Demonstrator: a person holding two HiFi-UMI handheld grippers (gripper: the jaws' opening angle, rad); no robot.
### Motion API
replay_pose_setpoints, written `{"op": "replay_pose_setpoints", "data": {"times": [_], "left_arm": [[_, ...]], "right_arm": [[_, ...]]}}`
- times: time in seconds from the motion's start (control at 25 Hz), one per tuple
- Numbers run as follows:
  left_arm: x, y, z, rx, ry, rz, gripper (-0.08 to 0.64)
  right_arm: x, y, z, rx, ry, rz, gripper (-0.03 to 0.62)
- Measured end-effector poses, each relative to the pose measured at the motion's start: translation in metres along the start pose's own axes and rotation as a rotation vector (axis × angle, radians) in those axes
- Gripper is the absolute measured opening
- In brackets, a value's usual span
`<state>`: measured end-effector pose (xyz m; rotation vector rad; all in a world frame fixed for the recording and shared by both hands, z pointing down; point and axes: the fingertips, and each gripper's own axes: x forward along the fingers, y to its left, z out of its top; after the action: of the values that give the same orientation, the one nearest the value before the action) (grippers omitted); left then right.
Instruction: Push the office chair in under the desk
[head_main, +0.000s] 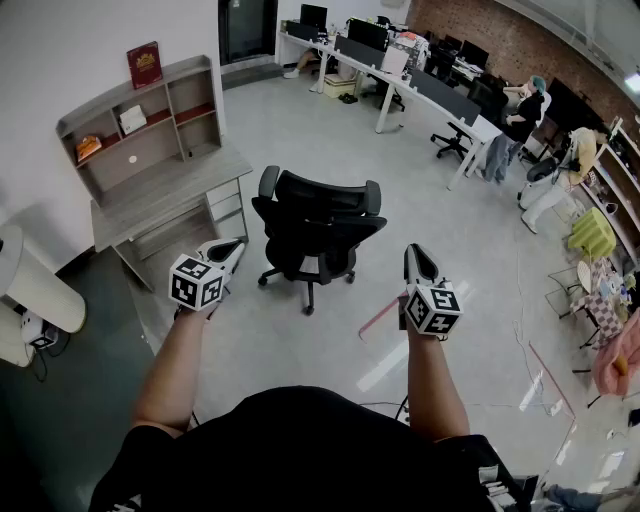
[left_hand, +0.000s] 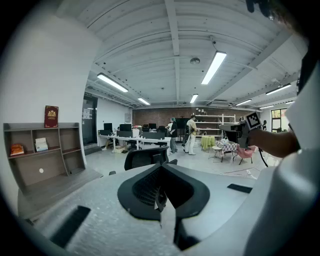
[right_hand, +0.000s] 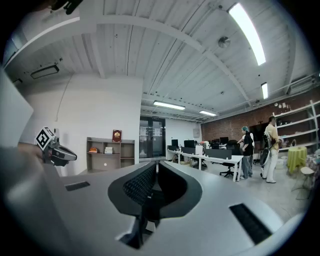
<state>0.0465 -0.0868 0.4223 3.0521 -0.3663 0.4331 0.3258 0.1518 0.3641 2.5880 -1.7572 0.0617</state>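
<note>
Both the left gripper (head_main: 231, 247) and right gripper (head_main: 418, 256) are closed, empty; a lopsided shove could spin the chair (head_main: 320, 215) past the desk (head_main: 170, 192).

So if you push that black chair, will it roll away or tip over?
It will probably roll easily: the office chair stands on a wheeled star base on smooth floor. It likely won't tip, since the base spreads wide. A push off to one side may spin it instead.

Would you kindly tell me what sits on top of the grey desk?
On the desk stands a shelf unit, a red book on its top. The unit covers the desk's back edge.
</note>
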Motion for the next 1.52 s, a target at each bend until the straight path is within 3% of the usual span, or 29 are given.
{"op": "replay_pose_setpoints", "data": {"times": [0.28, 0.52, 0.68, 0.96, 1.52], "left_arm": [[0.023, -0.034, -0.006, 0.001, 0.027, 0.009, 0.017], [0.037, -0.036, -0.015, 0.054, 0.074, 0.038, 0.017], [0.053, -0.027, -0.019, 0.069, 0.088, 0.03, 0.017], [0.095, 0.013, -0.025, 0.04, 0.067, -0.013, 0.017], [0.187, 0.15, -0.018, 0.04, 0.058, -0.145, 0.017]], "right_arm": [[-0.001, -0.026, -0.013, 0.037, -0.001, 0.044, 0.021], [0.003, -0.032, -0.01, 0.069, -0.035, 0.122, 0.023], [0.017, -0.031, -0.016, 0.041, -0.018, 0.127, 0.023], [0.054, -0.028, -0.029, -0.002, 0.039, 0.078, 0.023], [0.19, 0.002, -0.028, -0.048, 0.104, -0.029, 0.023]]}}
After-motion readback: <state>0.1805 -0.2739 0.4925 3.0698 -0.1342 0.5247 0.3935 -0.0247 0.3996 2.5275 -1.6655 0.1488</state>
